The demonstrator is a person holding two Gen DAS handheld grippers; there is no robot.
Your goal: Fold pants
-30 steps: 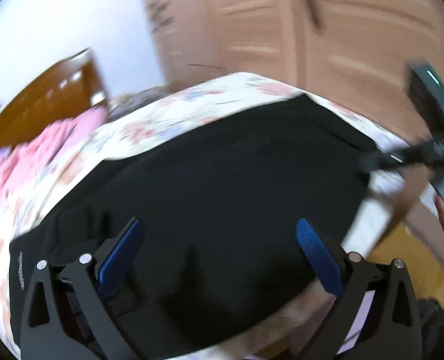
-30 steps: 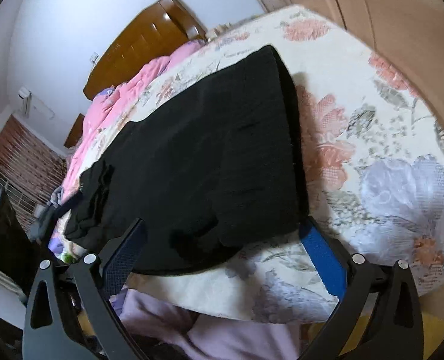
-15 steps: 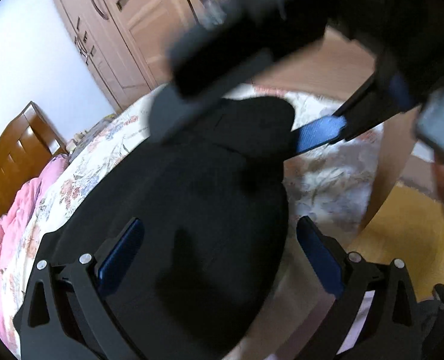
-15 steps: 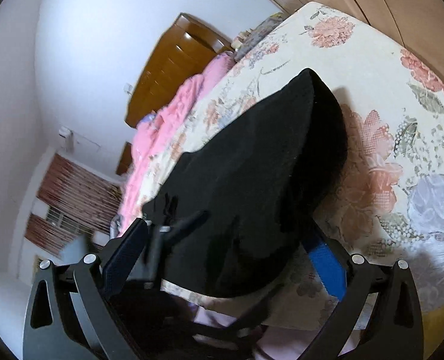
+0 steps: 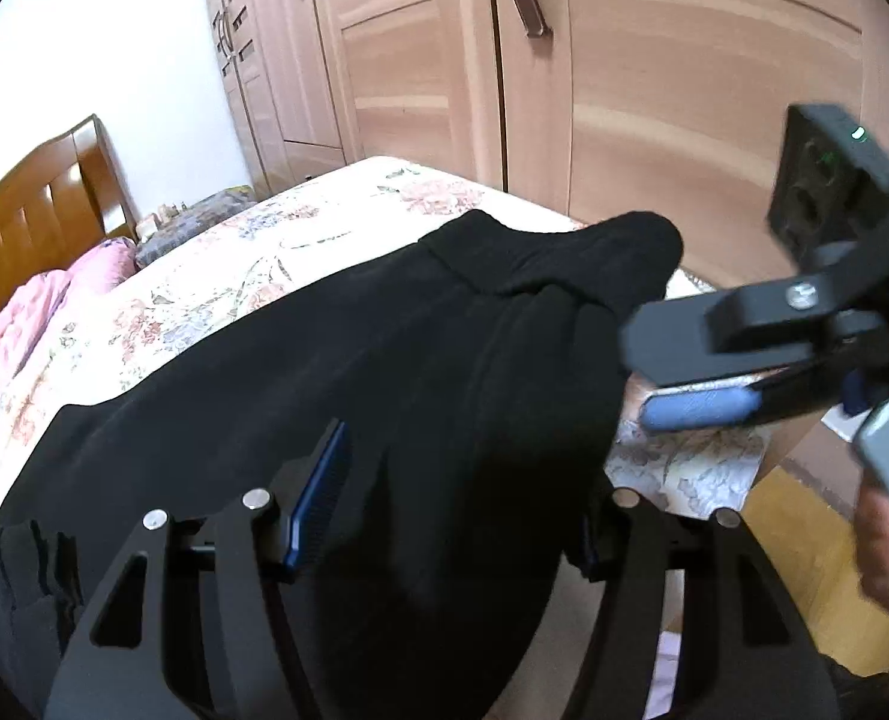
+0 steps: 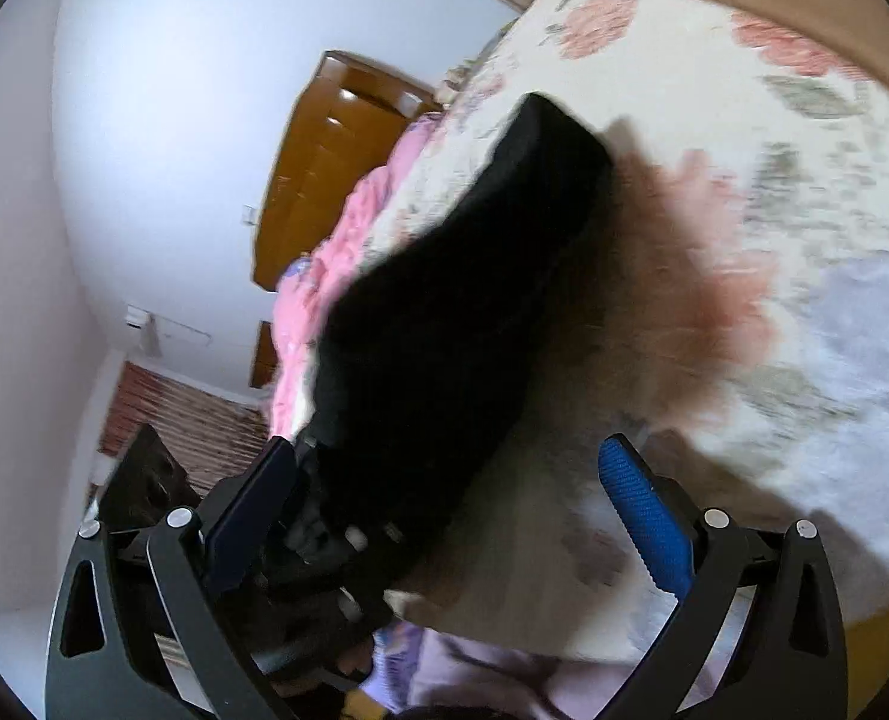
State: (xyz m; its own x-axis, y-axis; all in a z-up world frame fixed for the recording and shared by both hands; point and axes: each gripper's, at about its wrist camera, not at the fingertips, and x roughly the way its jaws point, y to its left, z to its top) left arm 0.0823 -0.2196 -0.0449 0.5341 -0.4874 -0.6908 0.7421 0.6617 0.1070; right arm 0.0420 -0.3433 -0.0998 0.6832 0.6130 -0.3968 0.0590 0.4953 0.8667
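The black pants lie on the floral bedspread near the foot of the bed. In the left wrist view my left gripper has narrowed around a raised hump of the fabric; its right pad is hidden behind cloth, so I cannot tell whether it grips. The right gripper shows at the right, just beside the pants' right edge. In the right wrist view the right gripper is open, with the pants bulging up between its fingers and the left gripper's body low at left.
A wooden wardrobe stands behind the bed's foot. A pink blanket and a wooden headboard are at the far end. The bed edge drops to a yellow floor at the right. A hand holds the right gripper.
The pants have been pushed from flat into a raised hump. My left gripper's fingers have come closer together around the fabric. The right gripper has swung to the pants' right edge.
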